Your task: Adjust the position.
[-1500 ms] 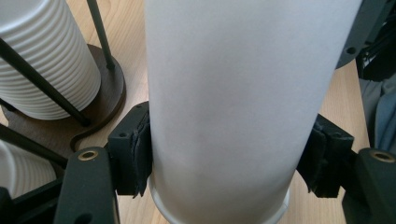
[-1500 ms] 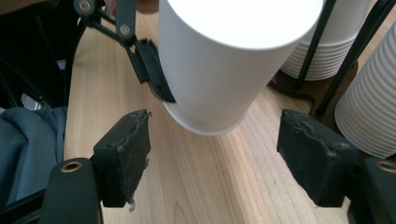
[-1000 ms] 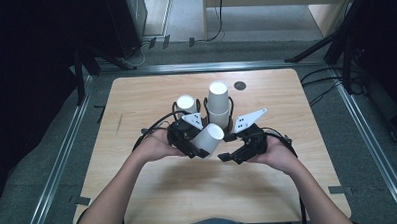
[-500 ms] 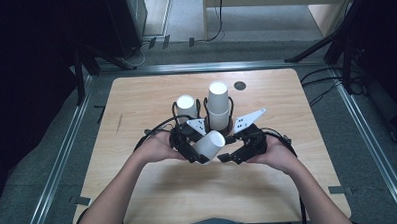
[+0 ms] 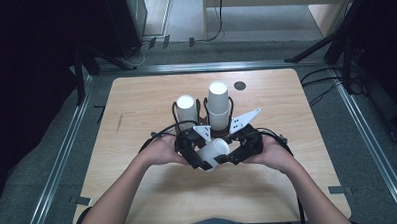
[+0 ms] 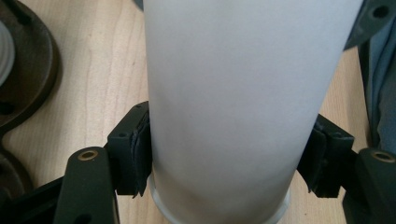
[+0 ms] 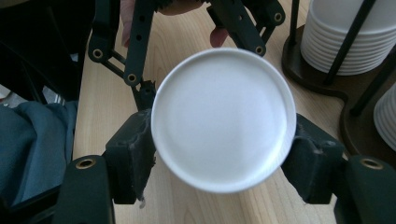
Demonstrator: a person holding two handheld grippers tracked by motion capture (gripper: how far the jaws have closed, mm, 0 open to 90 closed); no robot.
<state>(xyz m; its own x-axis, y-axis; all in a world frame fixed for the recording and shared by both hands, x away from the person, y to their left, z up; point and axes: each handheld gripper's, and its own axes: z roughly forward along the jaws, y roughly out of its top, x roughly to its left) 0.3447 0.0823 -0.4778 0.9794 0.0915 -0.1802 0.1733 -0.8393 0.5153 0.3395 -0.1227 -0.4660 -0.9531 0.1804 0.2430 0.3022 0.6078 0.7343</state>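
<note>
A white paper cup (image 5: 214, 150) lies on its side just above the wooden table (image 5: 136, 119), held between both hands. My left gripper (image 5: 203, 159) is shut on the cup's wall (image 6: 233, 93) near the rim, one pad pressing on each side. My right gripper (image 5: 227, 153) faces it from the other side. Its jaws have just been closing, then eased a little, and the cup's round base (image 7: 223, 119) sits between its pads (image 7: 133, 149) with both touching it. The left gripper's black linkage (image 7: 135, 46) stands behind the cup in the right gripper view.
A dark wire holder (image 5: 206, 114) behind the hands carries two upright stacks of white cups, a short stack (image 5: 186, 108) and a taller stack (image 5: 218, 104), seen close in the right gripper view (image 7: 345, 37). A small black disc (image 5: 240, 85) lies near the far edge.
The cup has shifted slightly toward the person, and the right gripper's jaws have come in around its base end. The left grip looks unchanged.
</note>
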